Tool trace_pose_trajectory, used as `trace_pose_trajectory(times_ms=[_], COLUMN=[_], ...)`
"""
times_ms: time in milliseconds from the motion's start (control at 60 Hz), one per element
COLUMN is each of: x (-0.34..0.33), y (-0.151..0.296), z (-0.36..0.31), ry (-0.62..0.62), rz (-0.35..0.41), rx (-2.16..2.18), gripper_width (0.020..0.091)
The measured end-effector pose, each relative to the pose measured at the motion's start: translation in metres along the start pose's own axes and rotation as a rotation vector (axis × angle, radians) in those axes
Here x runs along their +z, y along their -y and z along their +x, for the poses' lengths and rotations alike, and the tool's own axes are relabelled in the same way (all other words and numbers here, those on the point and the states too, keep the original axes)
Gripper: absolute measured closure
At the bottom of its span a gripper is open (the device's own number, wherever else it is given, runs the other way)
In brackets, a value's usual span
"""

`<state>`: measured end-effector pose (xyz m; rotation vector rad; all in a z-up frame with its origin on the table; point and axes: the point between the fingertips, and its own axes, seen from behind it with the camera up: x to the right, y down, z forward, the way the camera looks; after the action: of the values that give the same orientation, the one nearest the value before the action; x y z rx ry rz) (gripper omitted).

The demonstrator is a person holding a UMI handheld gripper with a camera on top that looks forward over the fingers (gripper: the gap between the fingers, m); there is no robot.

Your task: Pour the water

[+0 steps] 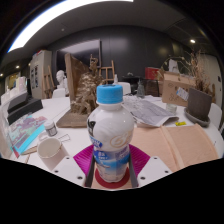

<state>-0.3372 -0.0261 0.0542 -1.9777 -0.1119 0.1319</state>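
Note:
A clear plastic water bottle (110, 130) with a blue cap and a blue-and-white label stands upright between my fingers. My gripper (111, 162) is shut on it, and the pink pads (84, 159) press on its lower body from both sides. A red disc (112, 182) shows right under the bottle's base; I cannot tell whether the bottle rests on it. A white cup (48, 151) stands on the table (185, 145) ahead and to the left of the fingers.
A small dark-lidded jar (51, 129) sits beyond the cup, with a colourful book (24, 131) further left. A wooden model (84, 97) stands behind the bottle. Papers (152, 111) lie to the right, and a dark pot (199, 103) beyond them.

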Motion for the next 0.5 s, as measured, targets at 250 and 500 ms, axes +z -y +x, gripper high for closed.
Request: trace_pose_trajectory(times_ms=[250,500], x=[-0.058,-0.207], y=[0.025,0.030], z=[-0.003,-0.046], ry=[-0.076,-0.185], rz=[-0.053,-0.172], rx=[-0.035,-0.009], gripper_width=[0.0244,0.0248])
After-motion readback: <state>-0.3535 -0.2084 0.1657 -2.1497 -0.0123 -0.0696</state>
